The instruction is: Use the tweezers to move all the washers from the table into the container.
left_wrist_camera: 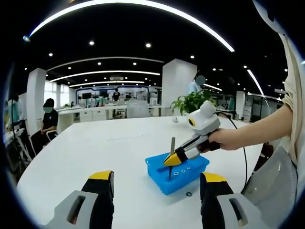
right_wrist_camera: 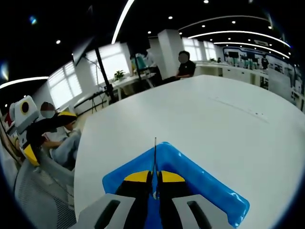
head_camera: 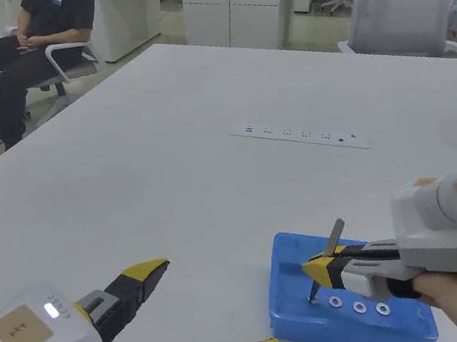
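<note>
**Tweezers (head_camera: 332, 243) down in the container (head_camera: 287, 281), one washer (left_wrist_camera: 188, 194) yet to fetch**

The right gripper (head_camera: 324, 268) has its jaws pressed together on the tweezers, clamping them partway along. The handle end sticks up toward 1 o'clock and the points reach down toward 7 o'clock, inside the blue container. Held this way, the squeeze of the jaws is what shuts the tweezers. The slim points can also work inside the container's wall, where the broad jaws would fit badly. In the right gripper view the tweezers run as a thin line toward 12 o'clock from between the closed yellow jaws, over the container's floor.

Three washers (head_camera: 359, 307) lie in a row on that floor, at about 4 o'clock of the points. Whether the points pinch anything cannot be told.

The left gripper (head_camera: 217, 305) is held off at 8 o'clock of the container, jaws spread wide and holding nothing. It looks parked aside to leave the working hand room.

In the left gripper view one washer lies on the table (head_camera: 166, 145), just beside the container's near wall at 6 o'clock. I judge the task nearly done, with that piece left. It is flat and thin, so the points will need to come in low at its rim.
</note>
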The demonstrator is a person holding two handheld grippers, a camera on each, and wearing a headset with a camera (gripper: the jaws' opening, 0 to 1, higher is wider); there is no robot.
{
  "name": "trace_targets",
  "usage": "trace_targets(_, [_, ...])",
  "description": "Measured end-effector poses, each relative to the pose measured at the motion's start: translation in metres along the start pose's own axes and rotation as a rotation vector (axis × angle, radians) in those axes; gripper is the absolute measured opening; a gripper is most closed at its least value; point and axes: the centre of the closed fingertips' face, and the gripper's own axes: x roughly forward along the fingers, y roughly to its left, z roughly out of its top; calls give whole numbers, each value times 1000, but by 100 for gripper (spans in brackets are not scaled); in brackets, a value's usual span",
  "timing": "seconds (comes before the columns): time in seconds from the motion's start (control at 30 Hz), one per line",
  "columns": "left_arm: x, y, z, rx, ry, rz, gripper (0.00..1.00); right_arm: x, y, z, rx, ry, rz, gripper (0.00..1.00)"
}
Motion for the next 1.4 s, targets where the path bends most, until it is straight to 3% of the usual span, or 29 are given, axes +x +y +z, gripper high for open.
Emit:
trace_targets(0.7, [0,0,0,-2,-1,-2,74,1,3,-2,-39,7,6,4])
trace_targets(1.07, [0,0,-1,0,4,-6,74,-4,6,10,-40,-33,8,4])
trace_targets(1.4, [1,-1,-2,1,8,-12,73,-16,21,23,-46,-73,30,4])
